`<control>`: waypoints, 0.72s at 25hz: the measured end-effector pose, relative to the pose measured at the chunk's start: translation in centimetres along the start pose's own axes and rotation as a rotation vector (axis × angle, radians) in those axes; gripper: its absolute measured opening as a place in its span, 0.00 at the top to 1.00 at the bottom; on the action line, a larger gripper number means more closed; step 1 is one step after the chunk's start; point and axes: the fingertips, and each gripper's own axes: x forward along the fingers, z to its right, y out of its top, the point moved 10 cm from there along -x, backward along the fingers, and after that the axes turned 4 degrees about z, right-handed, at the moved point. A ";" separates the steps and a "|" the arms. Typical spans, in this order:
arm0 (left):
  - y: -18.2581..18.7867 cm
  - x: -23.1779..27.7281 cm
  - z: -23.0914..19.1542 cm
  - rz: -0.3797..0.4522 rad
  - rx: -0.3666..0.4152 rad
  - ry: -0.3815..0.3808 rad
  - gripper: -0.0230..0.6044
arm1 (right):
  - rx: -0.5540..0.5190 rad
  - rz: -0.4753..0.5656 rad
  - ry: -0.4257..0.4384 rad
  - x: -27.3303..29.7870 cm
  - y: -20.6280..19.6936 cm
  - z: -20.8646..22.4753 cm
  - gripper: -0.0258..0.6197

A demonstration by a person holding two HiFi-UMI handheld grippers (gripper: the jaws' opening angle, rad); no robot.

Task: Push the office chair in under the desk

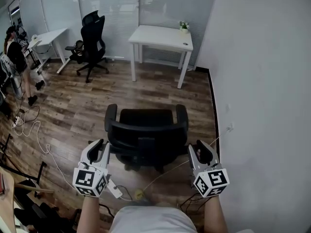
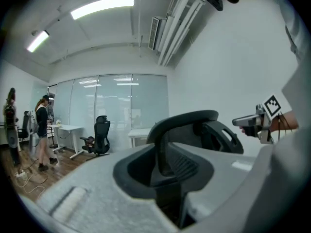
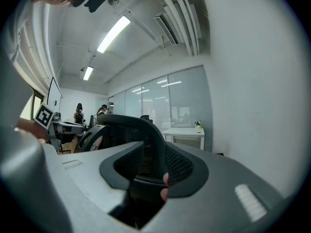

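Note:
A black office chair (image 1: 146,130) stands on the wood floor just in front of me, its backrest toward me. My left gripper (image 1: 100,146) is at the backrest's left edge and my right gripper (image 1: 203,147) at its right edge. In the left gripper view the backrest's black frame (image 2: 187,123) runs down between the jaws of the left gripper (image 2: 167,188). The right gripper view shows the same frame (image 3: 138,127) held between the jaws of the right gripper (image 3: 146,191). The white desk (image 1: 163,37) stands well beyond the chair, against the glass wall.
A white wall (image 1: 262,81) runs close along my right. A second black chair (image 1: 92,40) and another white desk (image 1: 48,35) stand at the far left, with a person (image 1: 14,57) beside them. Cables and a power strip (image 1: 114,188) lie on the floor near my feet.

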 end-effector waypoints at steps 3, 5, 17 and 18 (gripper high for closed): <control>-0.1 0.1 -1.5 0.008 -0.004 -0.017 0.83 | -0.015 0.000 -0.016 0.5 0.1 -1.0 0.78; -0.4 0.0 -2.2 0.010 -0.006 -0.027 0.83 | -0.031 -0.003 -0.024 0.6 0.0 -1.4 0.78; -0.9 0.1 -4.0 0.011 -0.012 -0.044 0.83 | -0.072 -0.005 -0.035 0.4 0.0 -1.7 0.78; -0.8 0.2 -4.0 0.010 -0.009 -0.047 0.83 | -0.076 -0.010 -0.030 0.4 0.0 -1.7 0.78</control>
